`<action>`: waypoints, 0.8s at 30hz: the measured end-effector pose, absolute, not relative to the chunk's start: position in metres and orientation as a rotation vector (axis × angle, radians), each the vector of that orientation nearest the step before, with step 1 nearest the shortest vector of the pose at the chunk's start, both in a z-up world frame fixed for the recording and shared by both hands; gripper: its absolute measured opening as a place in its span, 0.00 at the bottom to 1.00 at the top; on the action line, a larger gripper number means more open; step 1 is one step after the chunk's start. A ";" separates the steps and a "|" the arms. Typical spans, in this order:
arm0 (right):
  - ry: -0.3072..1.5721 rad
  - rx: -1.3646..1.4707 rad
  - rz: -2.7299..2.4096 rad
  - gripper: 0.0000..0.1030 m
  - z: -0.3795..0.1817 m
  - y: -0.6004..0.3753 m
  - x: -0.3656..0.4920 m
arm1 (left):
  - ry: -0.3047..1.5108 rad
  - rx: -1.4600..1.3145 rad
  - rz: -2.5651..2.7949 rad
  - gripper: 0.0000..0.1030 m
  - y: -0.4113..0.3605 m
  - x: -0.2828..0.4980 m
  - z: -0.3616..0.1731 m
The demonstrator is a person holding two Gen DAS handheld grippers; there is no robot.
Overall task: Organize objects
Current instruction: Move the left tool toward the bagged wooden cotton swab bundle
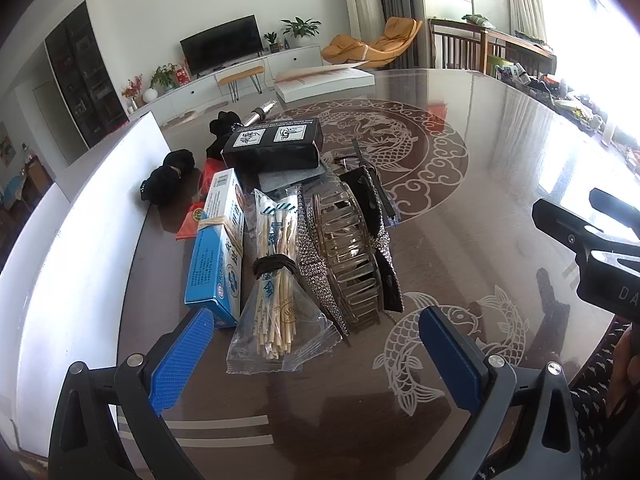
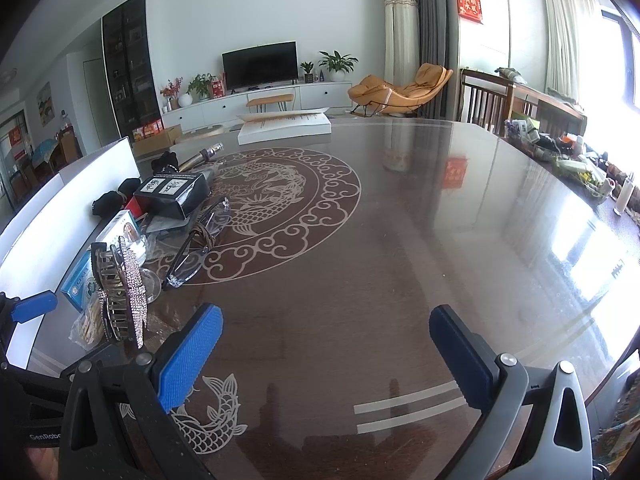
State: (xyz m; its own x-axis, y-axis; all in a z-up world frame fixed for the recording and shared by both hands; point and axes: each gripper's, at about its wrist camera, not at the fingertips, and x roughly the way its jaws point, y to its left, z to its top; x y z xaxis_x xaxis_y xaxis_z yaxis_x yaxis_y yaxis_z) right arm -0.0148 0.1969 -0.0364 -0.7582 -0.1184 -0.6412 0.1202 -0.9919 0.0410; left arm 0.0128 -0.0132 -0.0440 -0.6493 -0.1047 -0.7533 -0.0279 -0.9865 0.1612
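the things to sort lie in a heap on the left part of the table (image 2: 400,240), close to a white board (image 1: 80,216) standing along that edge: nearest is a clear bag of toothpicks (image 1: 276,300) bound with a dark hair tie, touching a blue box (image 1: 218,248) on its left and a sparkly hair claw (image 1: 348,252) on its right; farther back sit a black box (image 1: 276,146), a black scrunchie (image 1: 168,174) and a metal tube (image 1: 262,112), and glasses (image 2: 204,240) lie at the heap's right edge. the left tongs (image 1: 316,348) hang spread wide and empty just short of the bag, angled down at it; the right tongs (image 2: 326,356), also wide and empty, point at bare table to the right. the likely step is a first pick. the bag looks the easiest, being nearest and on top, so grip it at the tied waist, where the sticks are bunched, not the loose plastic, which would probably slip. lift straight up so the claw and box, which touch it, are not dragged. the bare table on the right seems good room for laying things out apart.
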 end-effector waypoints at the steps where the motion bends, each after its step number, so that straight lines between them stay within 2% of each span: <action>1: 0.004 1.033 -2.832 1.00 -0.036 0.197 -0.015 | -0.248 1.295 -2.805 1.00 -0.013 0.013 -0.044; 24: 0.010 1.066 -2.816 1.00 -0.042 0.195 -0.015 | -0.272 1.304 -2.785 1.00 -0.021 0.019 -0.048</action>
State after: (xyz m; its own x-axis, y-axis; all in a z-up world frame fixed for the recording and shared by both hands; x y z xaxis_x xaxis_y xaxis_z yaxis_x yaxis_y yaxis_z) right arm -0.0154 0.1953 -0.0419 -0.7418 -0.1198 -0.6598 0.1244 -0.9914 0.0402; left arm 0.0192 -0.0207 -0.0480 -0.6421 -0.1234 -0.7567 -0.0253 -0.9830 0.1818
